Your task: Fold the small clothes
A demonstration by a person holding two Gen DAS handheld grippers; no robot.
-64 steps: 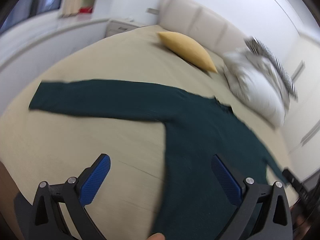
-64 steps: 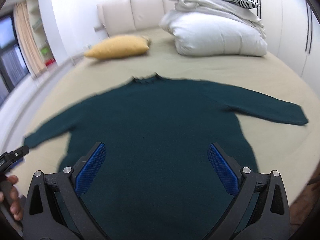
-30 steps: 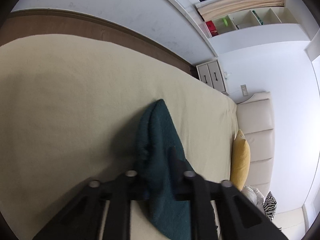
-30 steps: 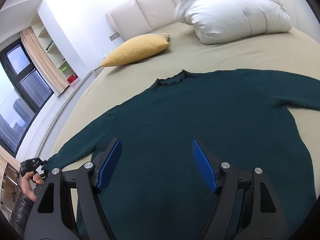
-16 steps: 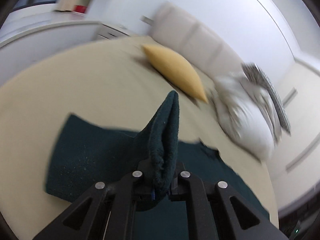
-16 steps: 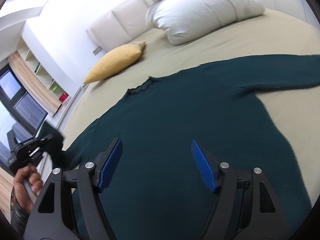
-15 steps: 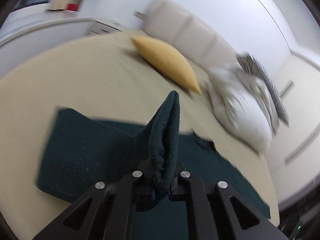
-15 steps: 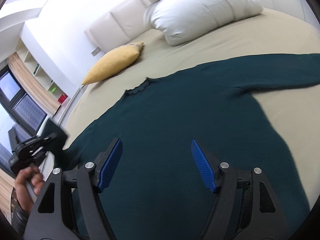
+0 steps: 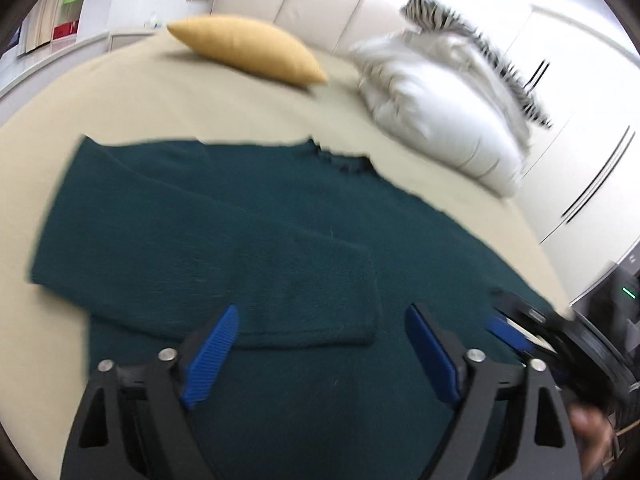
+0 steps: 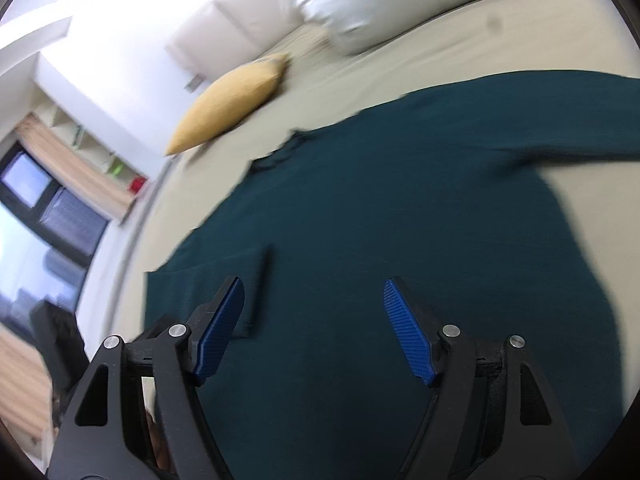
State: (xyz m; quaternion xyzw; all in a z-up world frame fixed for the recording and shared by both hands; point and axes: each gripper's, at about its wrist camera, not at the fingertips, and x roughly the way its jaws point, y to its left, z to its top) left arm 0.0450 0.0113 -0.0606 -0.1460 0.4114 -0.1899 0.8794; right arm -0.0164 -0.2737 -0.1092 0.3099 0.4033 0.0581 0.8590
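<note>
Left gripper (image 9: 322,354) has just sprung open, jaws empty: the sleeve (image 9: 224,264) lies folded across the sweater (image 10: 400,240) ahead. Right gripper (image 10: 314,330) hovers spread; its sleeve waits.

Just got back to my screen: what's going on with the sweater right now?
A person with a gripper in each hand is folding a dark green sweater on the bed. The left gripper has just been opening, nothing between its fingers; one sleeve lies folded across the body. The right gripper hovers open over the sweater; the other sleeve lies spread out.
</note>
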